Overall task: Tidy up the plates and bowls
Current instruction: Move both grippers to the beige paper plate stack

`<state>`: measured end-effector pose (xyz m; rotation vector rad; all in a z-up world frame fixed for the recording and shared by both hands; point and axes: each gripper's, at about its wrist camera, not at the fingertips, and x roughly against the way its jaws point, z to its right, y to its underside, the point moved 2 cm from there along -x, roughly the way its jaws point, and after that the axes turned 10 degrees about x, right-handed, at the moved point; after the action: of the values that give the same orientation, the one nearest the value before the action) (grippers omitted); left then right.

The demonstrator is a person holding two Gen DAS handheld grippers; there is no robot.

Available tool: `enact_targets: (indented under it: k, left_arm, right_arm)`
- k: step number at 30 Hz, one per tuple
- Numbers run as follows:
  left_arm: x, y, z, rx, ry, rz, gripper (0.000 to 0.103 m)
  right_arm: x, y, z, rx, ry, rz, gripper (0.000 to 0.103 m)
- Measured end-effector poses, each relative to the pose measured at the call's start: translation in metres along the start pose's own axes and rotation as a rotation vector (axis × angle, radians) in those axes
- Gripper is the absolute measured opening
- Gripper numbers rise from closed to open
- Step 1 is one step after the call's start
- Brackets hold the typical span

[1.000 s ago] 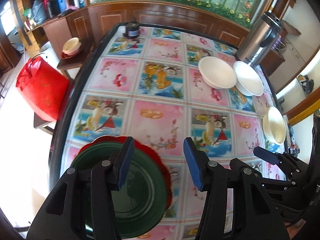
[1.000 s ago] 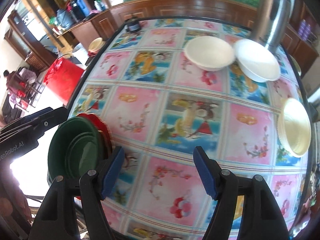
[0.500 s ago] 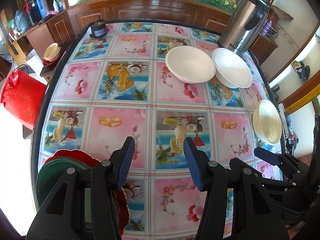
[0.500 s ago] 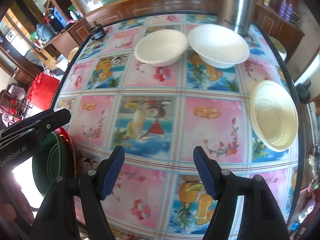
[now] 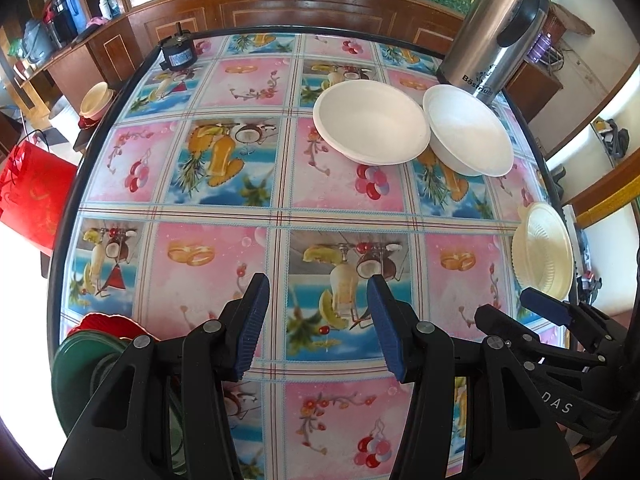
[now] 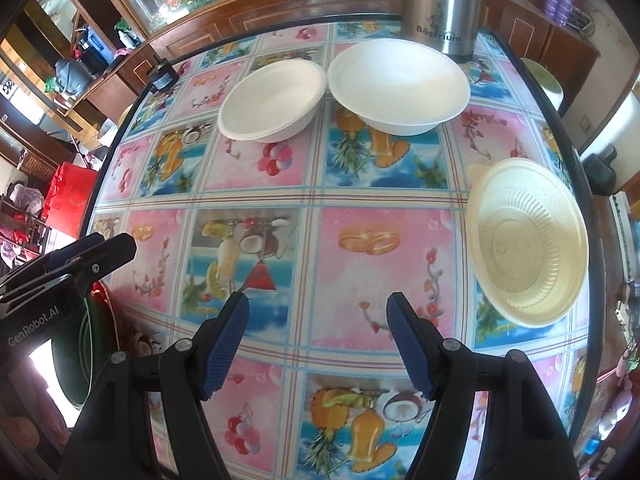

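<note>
bowls (image 6: 400, 86) untouched — left hand-held gripper (image 5: 318, 322) open, empty.

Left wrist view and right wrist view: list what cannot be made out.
- Green plate, left wrist view: mostly hidden by the left gripper; the stack count is unclear.
- Red plate under it: only a rim shows.
- Steel kettle, right wrist view: top cut off by the edge.
- Cream bowl, left wrist view: squeezed at the fisheye edge.

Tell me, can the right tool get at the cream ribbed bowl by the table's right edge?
Probably yes. The right tool is open and holds nothing, and only bare tablecloth lies between it and the cream bowl.
</note>
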<state>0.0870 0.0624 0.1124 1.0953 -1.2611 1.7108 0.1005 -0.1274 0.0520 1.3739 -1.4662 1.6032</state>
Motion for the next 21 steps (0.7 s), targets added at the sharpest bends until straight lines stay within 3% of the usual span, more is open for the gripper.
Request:
enact_targets:
  k: [12, 21]
  left_arm:
    - [-0.028, -0.016, 0.013, 0.037, -0.005, -0.029, 0.051]
    - [-0.041, -0.017, 0.051, -0.001, 0.027, -0.055, 0.051]
  right_arm:
    - [-0.014, -0.016, 0.028, -0.012, 0.002, -0.015, 0.071]
    - [-0.012, -0.021, 0.053, -0.04, 0.005, -0.004, 0.072]
